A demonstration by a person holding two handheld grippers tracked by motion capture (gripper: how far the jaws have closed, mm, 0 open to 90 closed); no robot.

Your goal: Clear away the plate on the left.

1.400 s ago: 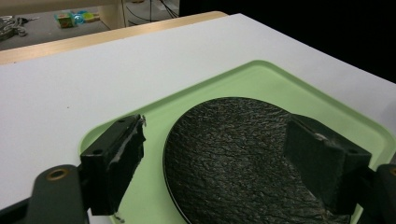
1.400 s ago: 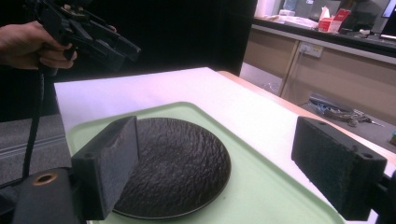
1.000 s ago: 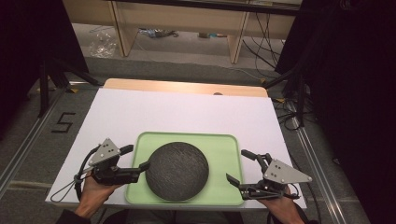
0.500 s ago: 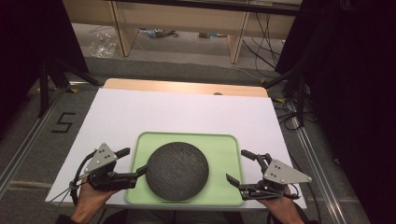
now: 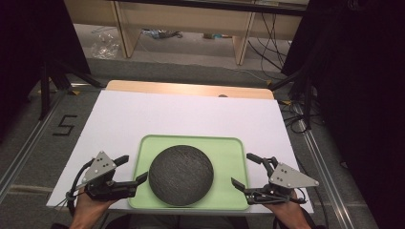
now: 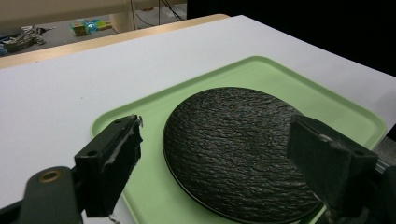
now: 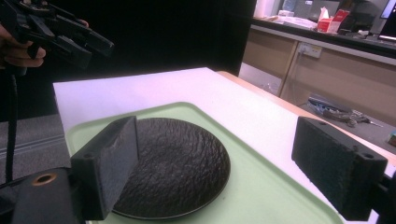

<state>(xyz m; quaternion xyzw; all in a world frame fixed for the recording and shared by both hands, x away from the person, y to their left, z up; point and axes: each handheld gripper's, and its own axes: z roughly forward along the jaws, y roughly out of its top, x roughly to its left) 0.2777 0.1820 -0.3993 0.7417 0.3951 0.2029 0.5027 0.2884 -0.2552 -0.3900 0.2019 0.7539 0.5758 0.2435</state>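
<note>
A tray (image 5: 229,148) is set on the table (image 5: 181,114) at its near edge, about midway between the table's left and right sides, and a plate (image 5: 181,174) is laid in the middle of the tray. The left claw (image 5: 133,170) is held just beside the tray's left rim, with one jaw reaching over that rim towards the plate, while the right claw (image 5: 246,168) is placed at the tray's right rim, so that tray and plate are flanked by the two. Behind the tray, the far half of the table is left bare.
</note>
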